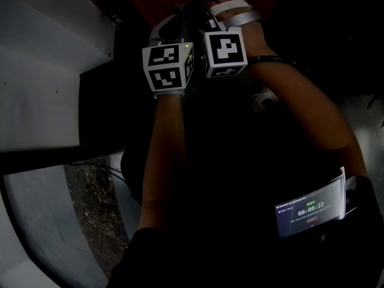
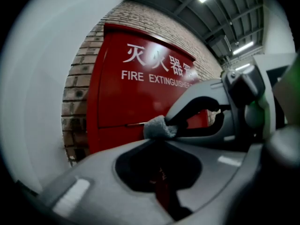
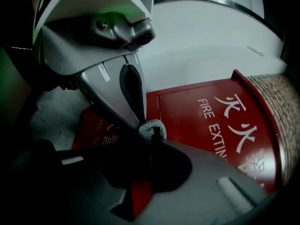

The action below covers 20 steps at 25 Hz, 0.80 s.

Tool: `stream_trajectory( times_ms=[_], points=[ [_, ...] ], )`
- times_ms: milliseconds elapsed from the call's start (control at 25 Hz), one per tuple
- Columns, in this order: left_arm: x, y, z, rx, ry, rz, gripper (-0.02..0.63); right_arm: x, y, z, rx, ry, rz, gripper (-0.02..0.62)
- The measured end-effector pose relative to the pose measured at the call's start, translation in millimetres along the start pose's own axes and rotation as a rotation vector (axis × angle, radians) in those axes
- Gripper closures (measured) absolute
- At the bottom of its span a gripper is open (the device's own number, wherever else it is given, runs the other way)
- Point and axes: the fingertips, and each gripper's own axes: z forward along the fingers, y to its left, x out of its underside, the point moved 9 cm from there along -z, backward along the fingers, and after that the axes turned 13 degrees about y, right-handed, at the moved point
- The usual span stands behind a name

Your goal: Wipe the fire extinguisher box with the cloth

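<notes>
Room: brick wall (image 2: 77,93), beamed ceiling | fire extinguisher box (image 2: 126,97) — red, on that wall | one cloth (image 2: 159,127), grey, in front of it | two tools — left tool (image 2: 159,138), right tool (image 3: 152,139), both clenched on the cloth

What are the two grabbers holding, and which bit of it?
A grey cloth. The left gripper and the right gripper both pinch the same bunched bit at their jaw tips.

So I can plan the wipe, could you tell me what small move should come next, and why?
Probably ease both forward until the cloth meets the fire extinguisher box door. The left gripper and right gripper both pinch the small grey wad at their tips, and the red door seems to stand apart behind it.
</notes>
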Motion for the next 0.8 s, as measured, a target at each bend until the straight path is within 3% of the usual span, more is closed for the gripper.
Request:
stream_trajectory(
  times_ms=[800],
  points=[
    [-16.3, -111.7, 60.5, 0.13, 0.003, 0.076, 0.606, 121.1, 7.0, -20.7, 0.024, 0.087, 0.034, 0.56]
  ],
)
